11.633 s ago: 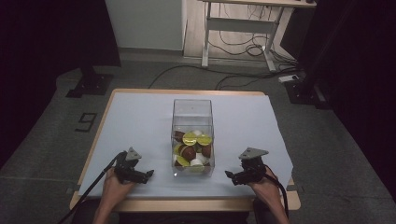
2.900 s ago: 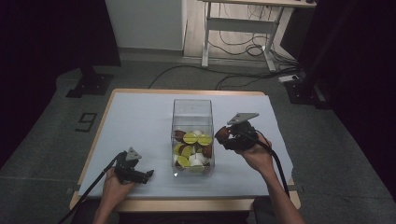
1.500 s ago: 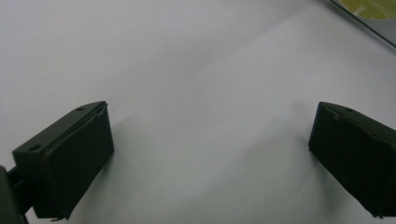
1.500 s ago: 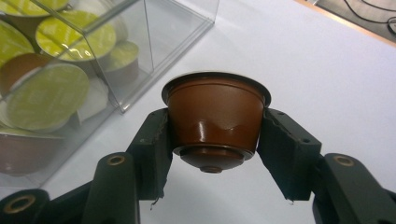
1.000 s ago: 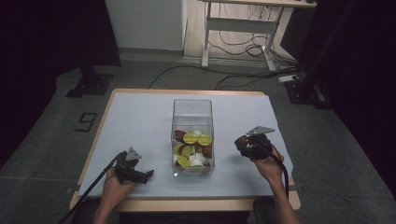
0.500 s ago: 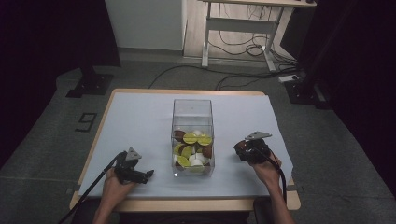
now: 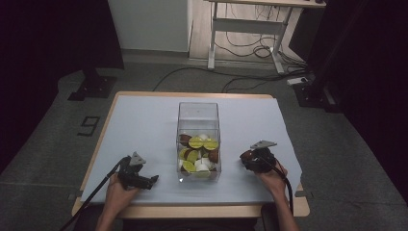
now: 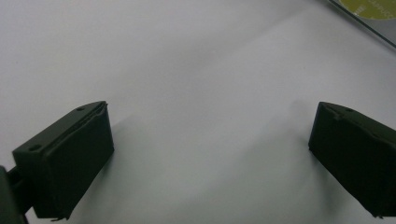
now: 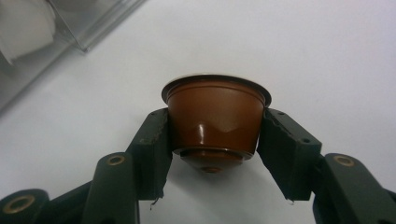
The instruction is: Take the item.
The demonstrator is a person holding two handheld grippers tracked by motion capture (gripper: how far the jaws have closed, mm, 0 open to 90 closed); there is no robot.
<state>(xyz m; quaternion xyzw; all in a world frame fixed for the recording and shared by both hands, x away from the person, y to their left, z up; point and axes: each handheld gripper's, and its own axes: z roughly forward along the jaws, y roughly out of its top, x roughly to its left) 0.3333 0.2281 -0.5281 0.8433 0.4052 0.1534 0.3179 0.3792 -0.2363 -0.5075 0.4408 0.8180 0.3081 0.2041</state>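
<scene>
Brown capsule (image 9: pixel 215 122) pinched at sides by right gripper (image 9: pixel 214 149), low over table (image 7: pixel 144 120) just right of clear box (image 7: pixel 198 115); prob. light, stiff, slick plastic w/ crushable foil lid — grip below rim; left gripper (image 8: pixel 210 154) open, empty.

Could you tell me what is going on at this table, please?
A person is working with a gripper in each hand at a table. The right gripper has its jaws clamped on a brown coffee capsule, held low over the table to the right of a clear box that holds more capsules. The left gripper rests by the box's left with its jaws open and nothing between them.
</scene>
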